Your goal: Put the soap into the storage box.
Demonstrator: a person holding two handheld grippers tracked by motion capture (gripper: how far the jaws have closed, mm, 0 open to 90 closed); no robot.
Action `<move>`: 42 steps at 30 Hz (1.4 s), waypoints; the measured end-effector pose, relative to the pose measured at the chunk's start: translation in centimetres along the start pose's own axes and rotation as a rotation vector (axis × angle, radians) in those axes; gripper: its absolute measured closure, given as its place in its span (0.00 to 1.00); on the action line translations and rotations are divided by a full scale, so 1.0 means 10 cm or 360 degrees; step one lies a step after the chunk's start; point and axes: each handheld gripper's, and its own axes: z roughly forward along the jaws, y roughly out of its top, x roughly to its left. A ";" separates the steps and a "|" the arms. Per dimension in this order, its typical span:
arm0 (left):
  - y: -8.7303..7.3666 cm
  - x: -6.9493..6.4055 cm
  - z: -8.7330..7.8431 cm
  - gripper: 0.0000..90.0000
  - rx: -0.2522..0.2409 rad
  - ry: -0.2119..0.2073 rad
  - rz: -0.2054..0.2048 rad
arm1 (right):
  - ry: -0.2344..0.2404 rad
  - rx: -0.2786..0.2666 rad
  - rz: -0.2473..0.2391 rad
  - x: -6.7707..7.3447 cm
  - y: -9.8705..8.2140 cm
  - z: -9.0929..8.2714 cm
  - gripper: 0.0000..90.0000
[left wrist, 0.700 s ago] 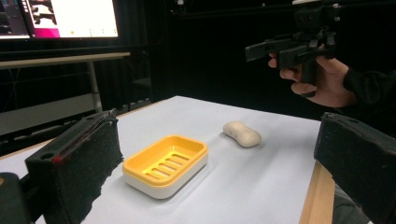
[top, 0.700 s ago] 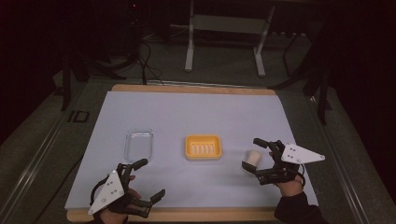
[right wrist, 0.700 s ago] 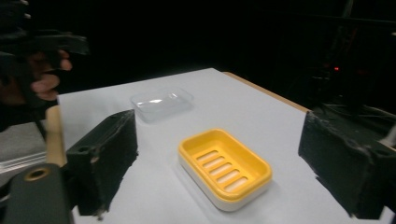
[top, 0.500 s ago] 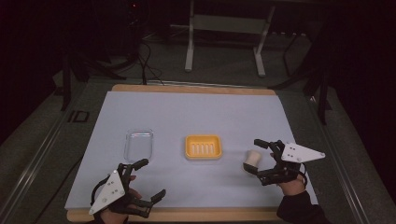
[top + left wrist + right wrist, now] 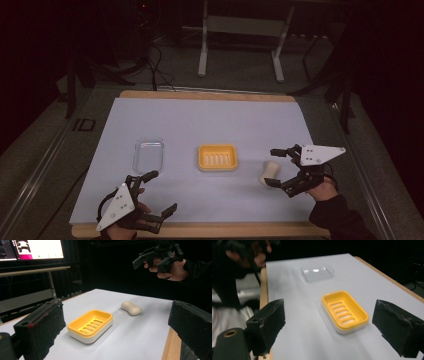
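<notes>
Soap, pale rounded bar, slotted yellow dish

A dark room surrounds the white-topped table, with a lit monitor and metal stand legs behind.

On the worktop there is one yellow soap dish at the centre, one clear plastic lid to its left, and one pale bar of soap to its right: three loose items, one of each kind. Two claws are present, the left claw at the near left and the right claw at the right, each with two black jaws.
</notes>
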 end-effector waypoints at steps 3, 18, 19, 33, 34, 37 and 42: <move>0.00 0.00 0.01 0.01 0.0007 0.0003 0.0000 | 0.0085 0.0081 -0.0025 0.00 0.01 0.00 0.14; -0.01 0.00 0.02 0.01 0.0024 -0.0002 0.0009 | 0.0281 0.0606 -0.0136 0.06 0.02 0.12 0.16; -0.01 0.00 0.02 0.01 0.0024 -0.0002 0.0009 | 0.0281 0.0606 -0.0136 0.06 0.02 0.12 0.16; -0.01 0.00 0.02 0.01 0.0026 -0.0003 0.0009 | 0.0376 0.1053 -0.0242 0.10 0.02 0.29 0.18; -0.01 0.00 0.02 0.01 0.0028 -0.0002 0.0011 | 0.0378 0.1086 -0.0254 0.11 0.01 0.30 0.18; -0.01 0.00 0.02 0.01 0.0030 -0.0002 0.0012 | 0.0419 0.1185 -0.0227 0.12 -0.02 0.34 0.17; -0.01 0.00 0.02 0.01 0.0032 -0.0002 0.0013 | 0.0399 0.1351 -0.0191 0.09 -0.10 0.39 0.16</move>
